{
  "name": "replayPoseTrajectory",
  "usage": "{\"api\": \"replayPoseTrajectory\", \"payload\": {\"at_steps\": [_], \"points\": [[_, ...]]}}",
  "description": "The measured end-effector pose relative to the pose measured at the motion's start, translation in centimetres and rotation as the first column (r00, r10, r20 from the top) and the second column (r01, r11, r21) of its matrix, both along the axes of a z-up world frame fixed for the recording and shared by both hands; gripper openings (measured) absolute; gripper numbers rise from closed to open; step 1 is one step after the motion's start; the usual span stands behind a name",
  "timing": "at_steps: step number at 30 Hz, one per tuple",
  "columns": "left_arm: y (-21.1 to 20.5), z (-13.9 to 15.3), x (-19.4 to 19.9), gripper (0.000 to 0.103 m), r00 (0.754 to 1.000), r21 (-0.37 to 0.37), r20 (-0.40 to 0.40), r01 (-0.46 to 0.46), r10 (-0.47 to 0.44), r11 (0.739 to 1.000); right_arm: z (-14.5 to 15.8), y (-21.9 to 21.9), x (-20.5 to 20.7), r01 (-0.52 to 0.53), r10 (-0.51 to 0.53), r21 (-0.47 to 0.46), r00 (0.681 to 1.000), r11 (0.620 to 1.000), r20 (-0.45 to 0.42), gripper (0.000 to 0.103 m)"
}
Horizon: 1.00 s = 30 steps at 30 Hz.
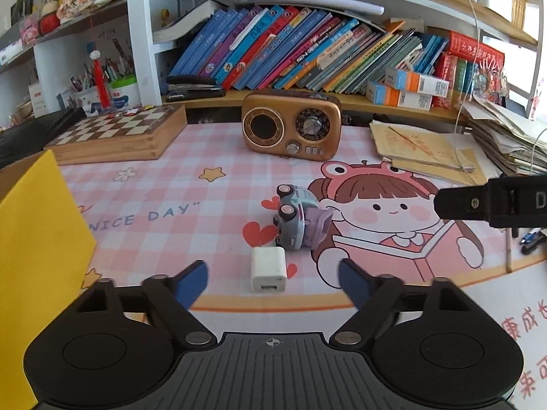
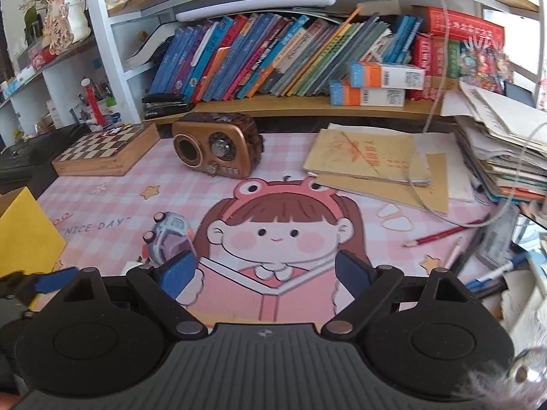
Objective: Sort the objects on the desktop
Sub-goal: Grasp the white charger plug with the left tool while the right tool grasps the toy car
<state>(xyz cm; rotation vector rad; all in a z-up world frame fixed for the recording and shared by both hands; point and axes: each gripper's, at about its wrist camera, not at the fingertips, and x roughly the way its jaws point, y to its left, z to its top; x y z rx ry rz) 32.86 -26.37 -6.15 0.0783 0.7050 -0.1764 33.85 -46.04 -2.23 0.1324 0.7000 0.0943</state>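
While both my grippers hang released, the charger waits.
White charger point(image 1: 268, 269) lies just ahead of my left gripper point(image 1: 273, 282); toy car point(image 1: 294, 220) beyond; right gripper point(image 2: 265, 271) empty.

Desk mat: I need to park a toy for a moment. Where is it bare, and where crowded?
Bare: the checked stretch between the chessboard, radio and yellow box, and the printed girl between the toy car and pencil. Crowded: around the car and charger, and the right edge under the papers.
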Motion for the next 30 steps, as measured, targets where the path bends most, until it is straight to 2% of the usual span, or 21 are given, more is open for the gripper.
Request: {"api": "replayPoseTrajectory", "payload": {"at_steps": [5, 10, 12, 14, 22, 26, 30], "points": [[-0.1, -1.3, 1.6, 0.049, 0.999, 0.010, -0.035, 0.000, 0.001, 1.000, 0.0, 1.1, 1.4, -0.030, 0.030, 0.005, 1.000, 1.000, -0.005, 0.089], [0.0, -2.3, 2.4, 0.041, 0.998, 0.005, -0.056, -0.018, 0.018, 1.000, -0.3, 2.3, 2.7, -0.072, 0.072, 0.000, 0.997, 0.997, -0.015, 0.089], [0.1, -2.6, 2.6, 0.029, 0.998, 0.001, -0.067, -0.022, 0.021, 1.000, -0.4, 2.8, 3.4, -0.090, 0.090, 0.000, 0.996, 0.996, -0.019, 0.089], [0.2, -2.7, 2.7, 0.025, 0.998, -0.003, -0.062, -0.018, 0.018, 1.000, -0.5, 3.4, 4.0, -0.110, 0.109, -0.004, 0.994, 0.994, -0.021, 0.089], [2.4, -1.1, 0.8, 0.025, 0.998, -0.030, -0.055, -0.023, 0.021, 0.999, -1.8, 6.7, 7.5, -0.204, 0.203, -0.005, 0.978, 0.979, -0.054, 0.089], [4.7, 0.0, -1.5, 0.025, 0.995, -0.041, -0.076, -0.065, 0.062, 0.997, -3.1, 8.5, 9.1, -0.241, 0.238, -0.023, 0.967, 0.970, -0.088, 0.087], [6.7, 1.3, -3.6, 0.025, 0.987, -0.085, -0.112, -0.121, 0.111, 0.989, -4.3, 9.6, 9.9, -0.250, 0.244, -0.048, 0.963, 0.967, -0.113, 0.085]]}}
